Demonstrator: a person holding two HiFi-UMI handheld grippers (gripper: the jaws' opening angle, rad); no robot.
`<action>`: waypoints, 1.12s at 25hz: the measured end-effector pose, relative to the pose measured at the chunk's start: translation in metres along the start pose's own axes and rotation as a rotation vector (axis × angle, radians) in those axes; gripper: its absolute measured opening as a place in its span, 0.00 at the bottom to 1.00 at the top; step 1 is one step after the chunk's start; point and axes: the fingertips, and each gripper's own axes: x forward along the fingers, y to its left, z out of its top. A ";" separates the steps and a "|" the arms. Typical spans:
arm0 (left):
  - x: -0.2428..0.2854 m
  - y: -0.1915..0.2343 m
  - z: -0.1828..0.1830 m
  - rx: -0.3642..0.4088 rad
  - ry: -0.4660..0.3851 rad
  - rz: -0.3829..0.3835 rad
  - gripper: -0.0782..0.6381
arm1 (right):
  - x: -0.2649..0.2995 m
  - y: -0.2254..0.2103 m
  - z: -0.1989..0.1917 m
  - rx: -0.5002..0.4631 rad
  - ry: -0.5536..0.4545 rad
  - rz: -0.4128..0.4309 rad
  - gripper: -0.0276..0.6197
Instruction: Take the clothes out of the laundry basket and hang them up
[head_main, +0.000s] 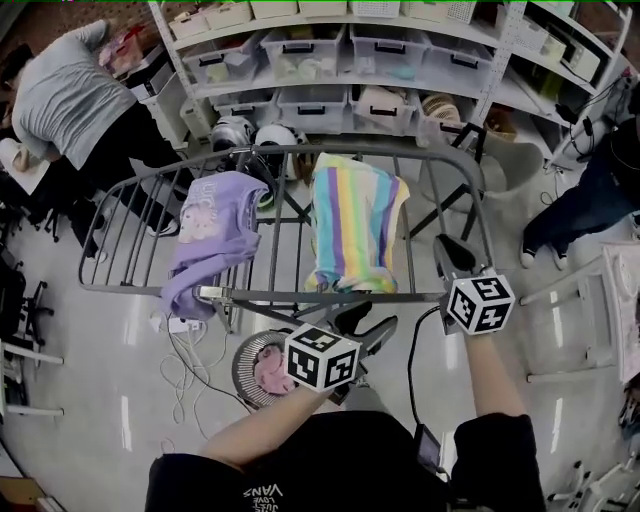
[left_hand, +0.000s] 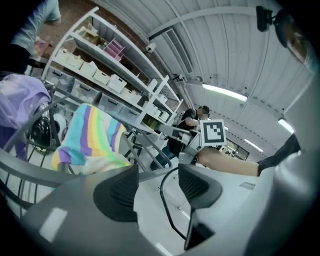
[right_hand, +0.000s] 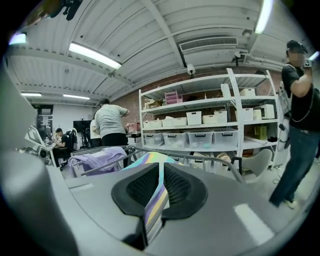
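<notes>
Shelves of boxes stand behind the drying rack, where a purple shirt and striped towel hang. Pink cloth waits in the basket under the rack's near edge. The left gripper is wide open, the right gripper closed, both empty. Pinching one cloth edge looks best.

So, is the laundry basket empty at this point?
Not empty. The head view shows a pink garment lying inside the laundry basket, on the floor just in front of the drying rack.

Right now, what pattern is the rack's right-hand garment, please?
The garment has pastel rainbow stripes; head view.
</notes>
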 end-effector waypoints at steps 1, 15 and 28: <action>-0.011 0.003 0.002 0.012 -0.021 0.012 0.42 | -0.005 0.011 -0.002 0.009 -0.005 -0.002 0.09; -0.166 0.044 0.026 0.109 -0.258 0.125 0.42 | -0.062 0.186 -0.014 0.097 -0.107 0.042 0.09; -0.303 0.053 0.013 0.219 -0.369 0.225 0.42 | -0.117 0.313 -0.018 0.141 -0.161 0.113 0.09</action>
